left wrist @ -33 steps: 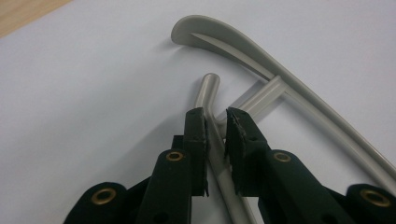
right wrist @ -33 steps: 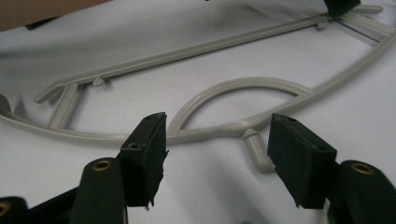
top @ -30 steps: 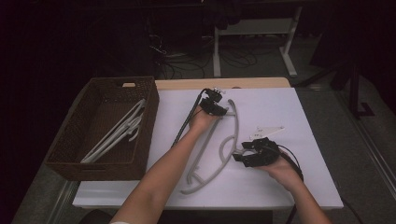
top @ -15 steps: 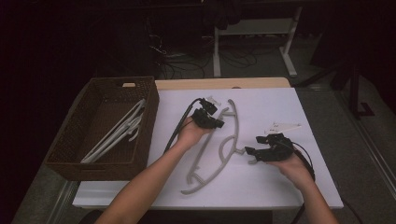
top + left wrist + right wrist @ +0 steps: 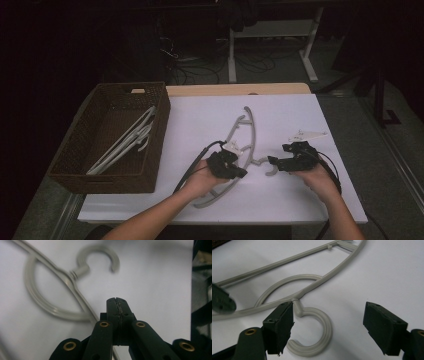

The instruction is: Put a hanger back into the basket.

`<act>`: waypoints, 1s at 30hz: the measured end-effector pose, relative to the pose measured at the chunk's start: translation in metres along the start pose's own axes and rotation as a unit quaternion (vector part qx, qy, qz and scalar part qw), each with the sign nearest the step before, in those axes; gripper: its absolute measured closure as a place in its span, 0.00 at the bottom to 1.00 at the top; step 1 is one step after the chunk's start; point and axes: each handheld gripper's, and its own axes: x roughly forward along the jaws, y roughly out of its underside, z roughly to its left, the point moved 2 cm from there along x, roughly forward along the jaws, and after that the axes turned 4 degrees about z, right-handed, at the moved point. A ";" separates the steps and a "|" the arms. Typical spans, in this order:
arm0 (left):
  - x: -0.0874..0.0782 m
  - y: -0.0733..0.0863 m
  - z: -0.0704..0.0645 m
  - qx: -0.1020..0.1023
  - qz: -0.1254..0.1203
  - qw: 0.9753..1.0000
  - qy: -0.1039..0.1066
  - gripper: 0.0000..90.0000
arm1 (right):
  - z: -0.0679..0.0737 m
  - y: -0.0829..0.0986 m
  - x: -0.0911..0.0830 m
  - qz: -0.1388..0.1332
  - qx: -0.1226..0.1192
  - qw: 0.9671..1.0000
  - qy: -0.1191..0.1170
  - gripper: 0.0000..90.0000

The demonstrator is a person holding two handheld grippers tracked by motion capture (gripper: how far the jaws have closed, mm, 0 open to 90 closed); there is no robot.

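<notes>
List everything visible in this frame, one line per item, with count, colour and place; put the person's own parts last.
Wicker basket: one, dark brown, on the table's left side.
Hangers in basket: several, exact count unclear, pale grey or white, lying inside the basket.
Grey hanger: one, grey plastic, on the white sheet mid-table, its hook between the two tongs.
Small white piece: one, white, on the sheet beyond the right tongs; too small to identify.
Table: one, white sheet on top, wooden edge at the far side.
Left tongs: black, jaws shut, empty.
Right tongs: black, jaws open around the hook.
Forearms: two, from the bottom edge.
</notes>
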 end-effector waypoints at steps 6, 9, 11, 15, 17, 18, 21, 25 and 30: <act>0.011 0.022 -0.005 -0.004 0.021 1.000 0.008 1.00 | 0.001 0.001 0.002 0.005 -0.001 1.000 0.001 0.26; 0.010 0.026 -0.006 0.001 0.023 1.000 0.000 1.00 | 0.001 0.001 0.003 0.006 -0.004 1.000 0.002 0.26; 0.005 0.029 -0.005 0.001 0.029 0.999 -0.013 1.00 | 0.001 0.001 0.002 0.006 -0.004 1.000 0.002 0.26; -0.007 0.040 0.005 -0.007 0.033 0.999 -0.032 1.00 | 0.001 0.001 0.001 0.005 0.000 1.000 0.002 0.26; -0.015 0.046 0.012 -0.017 0.032 0.998 -0.042 1.00 | 0.001 0.002 0.001 0.005 -0.001 1.000 0.002 0.26; -0.015 0.046 0.012 -0.017 0.032 0.998 -0.042 1.00 | 0.001 0.001 0.001 0.005 -0.001 1.000 0.003 0.26; -0.031 0.060 0.029 -0.036 0.031 0.997 -0.069 1.00 | 0.001 0.001 0.002 0.005 -0.002 1.000 0.003 0.26; -0.040 0.069 0.039 -0.048 0.026 0.995 -0.084 1.00 | 0.002 0.001 0.003 0.008 -0.003 1.000 0.003 0.26; -0.052 0.058 0.039 -0.046 -0.019 0.994 -0.094 0.91 | 0.002 0.002 0.003 0.010 -0.004 1.000 0.004 0.26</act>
